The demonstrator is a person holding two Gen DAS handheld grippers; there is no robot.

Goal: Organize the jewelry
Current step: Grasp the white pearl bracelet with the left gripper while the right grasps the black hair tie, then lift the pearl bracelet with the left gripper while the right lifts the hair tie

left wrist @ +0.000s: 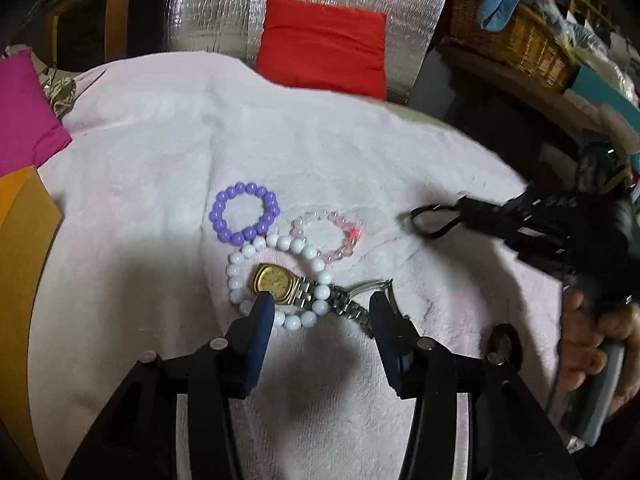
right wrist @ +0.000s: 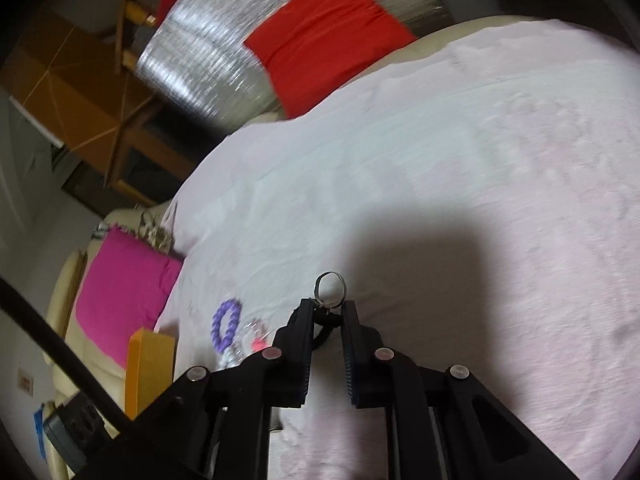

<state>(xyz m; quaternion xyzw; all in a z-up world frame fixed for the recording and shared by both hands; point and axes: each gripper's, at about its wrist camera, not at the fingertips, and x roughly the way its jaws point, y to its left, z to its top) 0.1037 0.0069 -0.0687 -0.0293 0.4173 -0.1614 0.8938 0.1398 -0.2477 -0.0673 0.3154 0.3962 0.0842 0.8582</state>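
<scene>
On a pale pink towel (left wrist: 168,152) lie a purple bead bracelet (left wrist: 245,213), a clear pink bead bracelet (left wrist: 328,236), a white bead bracelet (left wrist: 280,280) and a gold-faced watch with a steel band (left wrist: 276,278) lying across the white one. My left gripper (left wrist: 320,300) is open and low over the watch, its fingers either side of the band. My right gripper (right wrist: 327,307) is shut on a small silver ring (right wrist: 330,285) with a dark loop, held above the towel (right wrist: 480,160). It shows at the right of the left wrist view (left wrist: 436,220).
A red cloth pouch (left wrist: 324,50) leans on silver foil at the towel's far edge. A magenta pouch (left wrist: 24,116) and an orange box (left wrist: 24,232) sit at the left. A wicker basket (left wrist: 516,40) stands on a shelf at the back right.
</scene>
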